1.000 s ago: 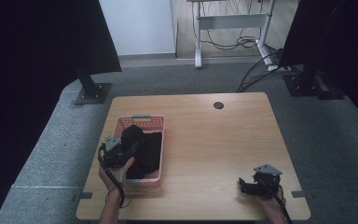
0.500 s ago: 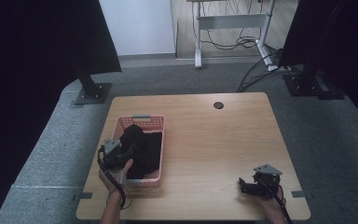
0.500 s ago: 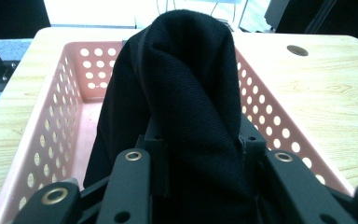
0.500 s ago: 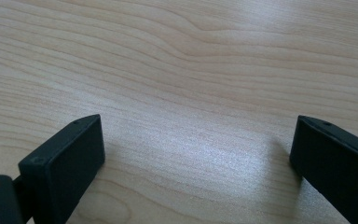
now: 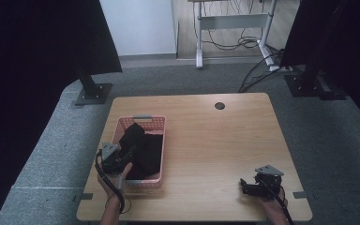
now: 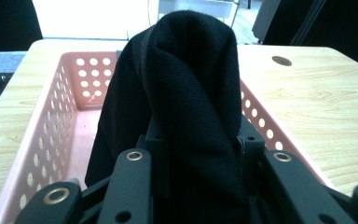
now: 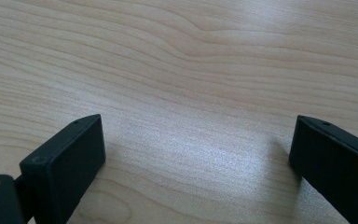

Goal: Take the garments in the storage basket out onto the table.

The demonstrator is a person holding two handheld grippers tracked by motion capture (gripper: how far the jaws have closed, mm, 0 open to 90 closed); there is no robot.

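Note:
A black cloth (image 5: 145, 145) lies bunched in a pink perforated basket (image 5: 143, 118) at the table's left. My left gripper (image 5: 127, 157) reaches into the basket's near left corner. In the left gripper view a fold of the cloth (image 6: 191, 70) rises between the two black jaws, which have just been closing. The left gripper (image 6: 200, 140) is shut on that fold, and the basket wall (image 6: 70, 93) runs along either side. My right gripper (image 5: 243, 185) rests near the table's front right edge. In its own view the right gripper (image 7: 196, 154) stands open over bare wood.
The wooden table (image 5: 215, 140) has a round cable hole (image 5: 220, 105) near its far edge. Dark stand bases (image 5: 93, 93) sit on the grey carpet beyond the table's corners. A desk frame with cables (image 5: 234, 28) stands farther back.
The left gripper has shifted slightly at the basket's near end, with the black cloth bunched against it. The right gripper has kept still.

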